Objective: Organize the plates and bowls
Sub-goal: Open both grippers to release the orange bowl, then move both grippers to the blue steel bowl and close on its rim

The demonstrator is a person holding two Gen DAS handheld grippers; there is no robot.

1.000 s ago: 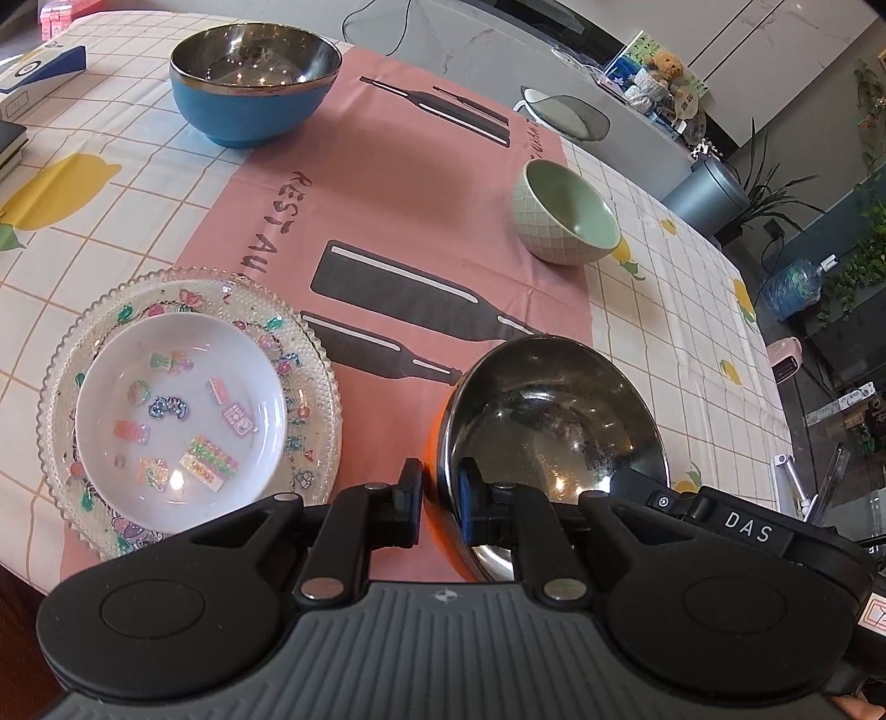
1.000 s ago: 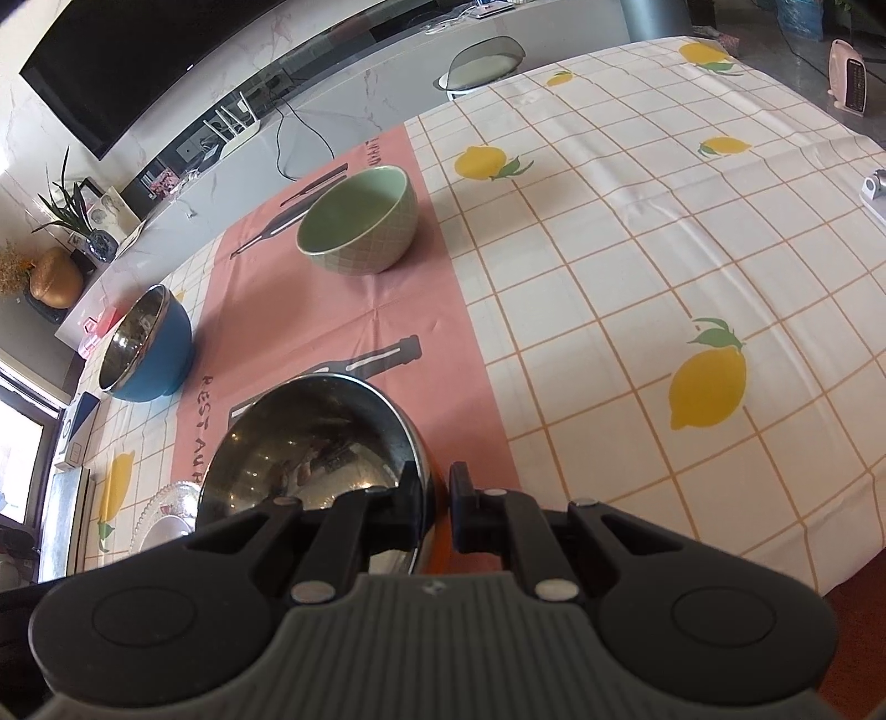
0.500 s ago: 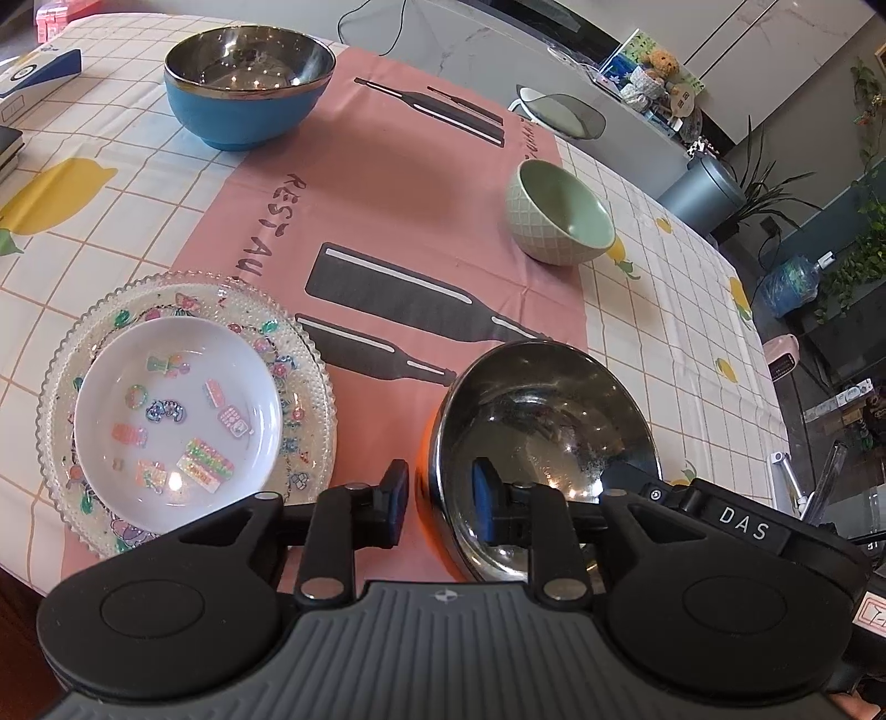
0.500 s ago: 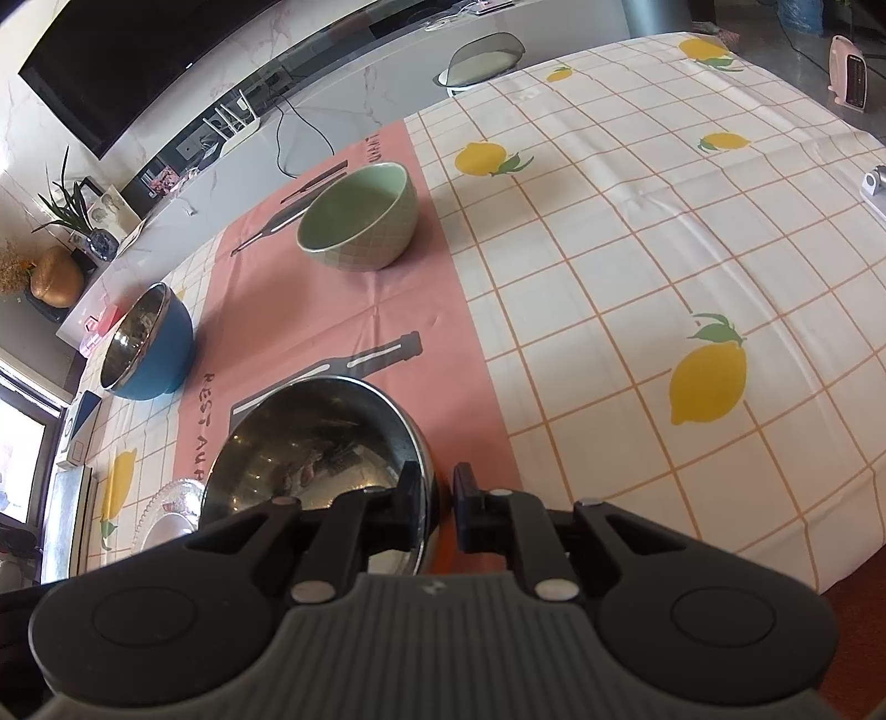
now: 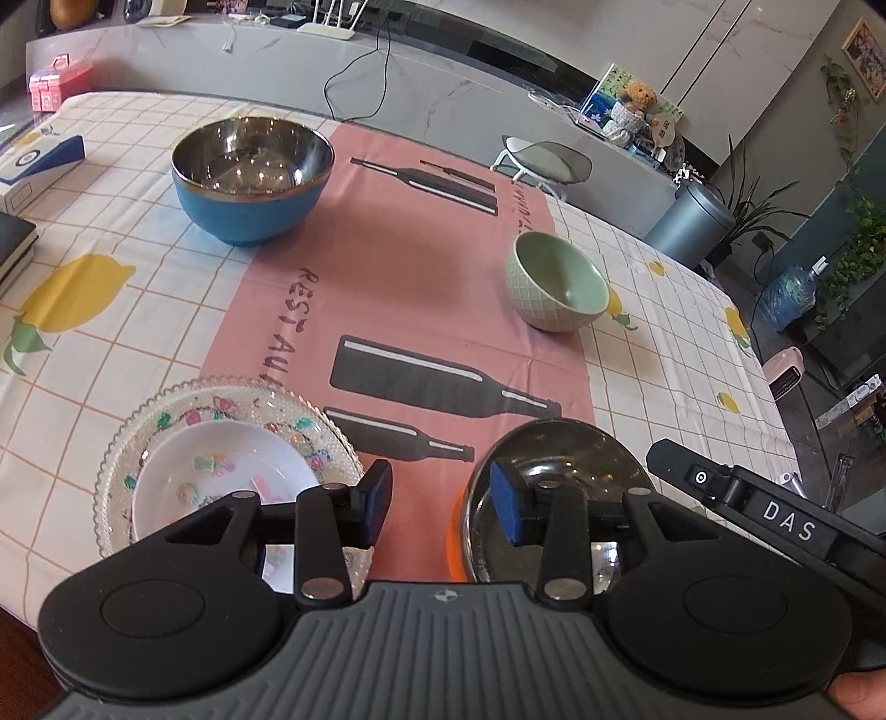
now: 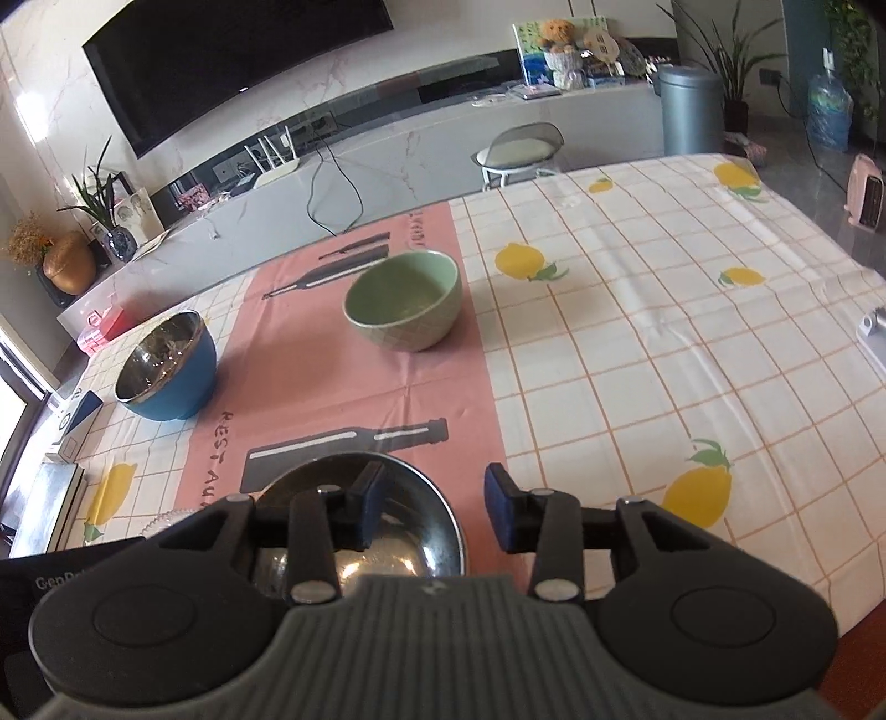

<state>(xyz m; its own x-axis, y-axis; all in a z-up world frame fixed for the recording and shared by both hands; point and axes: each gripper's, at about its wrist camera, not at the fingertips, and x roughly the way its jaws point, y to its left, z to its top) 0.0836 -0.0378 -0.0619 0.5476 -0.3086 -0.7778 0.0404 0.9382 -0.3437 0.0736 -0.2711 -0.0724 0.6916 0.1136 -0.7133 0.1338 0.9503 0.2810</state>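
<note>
the shiny steel bowl with the orange outside [image 5: 559, 459] sits at the near edge of the desk [image 6: 637, 343], between both released hand-held grippers, left [image 5: 440, 504] and right [image 6: 432, 507], each straddling its rim with jaws spread, neither gripping.

A home living and dining room: wall-mounted television [image 6: 232, 61], houseplants [image 6: 714, 61], teddy bear [image 6: 556, 33], and lemon-print tablecloth [image 6: 664, 343] on the bench.

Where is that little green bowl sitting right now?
The green bowl sits upright at the far right edge of the pink runner, beyond the steel bowl near both tools; the blue bowl is far off to its left.
</note>
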